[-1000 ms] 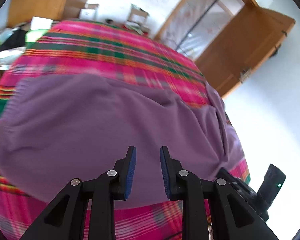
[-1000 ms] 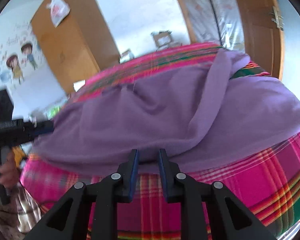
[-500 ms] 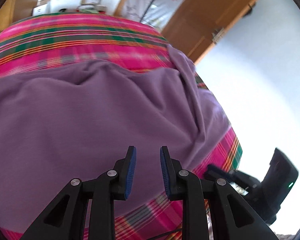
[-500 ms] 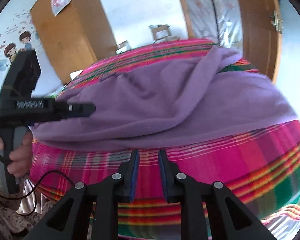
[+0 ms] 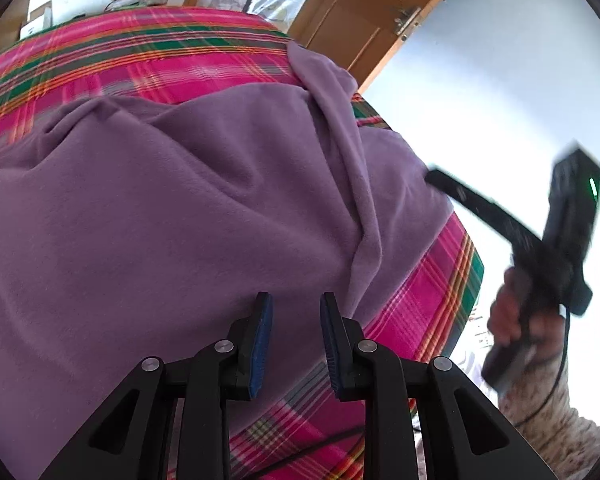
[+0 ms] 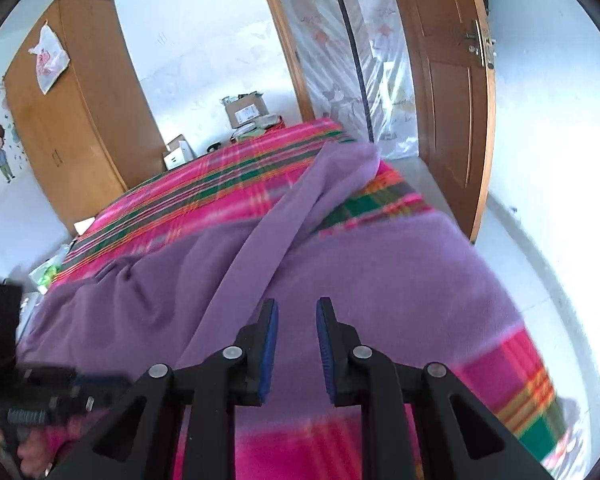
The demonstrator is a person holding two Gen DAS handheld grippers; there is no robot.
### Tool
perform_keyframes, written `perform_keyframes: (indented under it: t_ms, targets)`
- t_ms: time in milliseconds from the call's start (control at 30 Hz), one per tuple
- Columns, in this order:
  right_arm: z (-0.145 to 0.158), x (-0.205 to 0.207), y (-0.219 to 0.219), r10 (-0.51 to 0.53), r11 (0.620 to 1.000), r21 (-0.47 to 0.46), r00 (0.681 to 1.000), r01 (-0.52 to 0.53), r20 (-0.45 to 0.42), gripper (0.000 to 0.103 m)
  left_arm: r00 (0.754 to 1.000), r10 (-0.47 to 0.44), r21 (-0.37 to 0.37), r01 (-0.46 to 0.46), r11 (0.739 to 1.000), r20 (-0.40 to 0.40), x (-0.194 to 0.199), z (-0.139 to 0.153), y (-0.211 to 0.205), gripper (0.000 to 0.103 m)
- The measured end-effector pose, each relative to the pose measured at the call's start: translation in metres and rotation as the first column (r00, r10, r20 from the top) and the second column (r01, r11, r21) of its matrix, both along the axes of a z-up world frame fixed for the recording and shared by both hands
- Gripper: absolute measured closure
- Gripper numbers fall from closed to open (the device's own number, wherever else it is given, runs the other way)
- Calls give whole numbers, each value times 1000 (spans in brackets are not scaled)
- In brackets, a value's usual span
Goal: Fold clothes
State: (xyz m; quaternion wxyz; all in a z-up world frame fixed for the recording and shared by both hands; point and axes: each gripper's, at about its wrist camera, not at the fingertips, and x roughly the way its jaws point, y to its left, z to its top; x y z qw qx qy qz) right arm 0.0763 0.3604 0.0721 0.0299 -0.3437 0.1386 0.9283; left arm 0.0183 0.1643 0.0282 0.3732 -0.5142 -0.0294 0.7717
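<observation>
A purple fleece garment (image 5: 172, 216) lies spread on a bed with a pink plaid cover (image 5: 148, 56). A long sleeve (image 6: 300, 208) runs back from the body toward the far right corner of the bed. My left gripper (image 5: 296, 304) is open and empty, hovering over the garment's near right hem. My right gripper (image 6: 297, 308) is open and empty above the garment (image 6: 380, 292), beside the sleeve's base. In the left wrist view the right gripper (image 5: 500, 216) shows at the garment's right edge. The left gripper (image 6: 40, 392) shows at the lower left of the right wrist view.
A wooden wardrobe (image 6: 72, 120) stands at the far left. A wooden door (image 6: 448, 80) stands open at the right, close to the bed's corner. Cardboard boxes (image 6: 248, 110) sit past the bed's far end. The bed's right edge (image 5: 460, 280) drops to a white floor.
Both grippers moved right and forward over the garment. The right gripper rose from the bed's front edge to above the garment. Both stayed open.
</observation>
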Motion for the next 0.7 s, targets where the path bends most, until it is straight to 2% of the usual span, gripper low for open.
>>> perform_keyframes:
  t_ms: [100, 233, 467, 633, 700]
  targets:
    - [-2, -32, 3, 25, 999, -21, 999, -24, 20, 74, 1000, -9, -7, 9, 1000, -11, -1, 0, 9, 77]
    - [-7, -67, 3, 48, 999, -22, 998, -47, 41, 61, 1000, -9, 4, 9, 1000, -1, -8, -1, 17, 77]
    - [-13, -125, -2, 67, 997, 24, 994, -69, 87, 57, 1000, -15, 19, 15, 1000, 23, -18, -2, 32, 77]
    - [-13, -156, -8, 66, 991, 109, 991, -79, 118, 57, 999, -20, 30, 19, 999, 30, -21, -1, 33, 77]
    - [-14, -167, -9, 67, 991, 110, 989, -81, 132, 57, 999, -19, 34, 18, 999, 33, -22, -1, 33, 77]
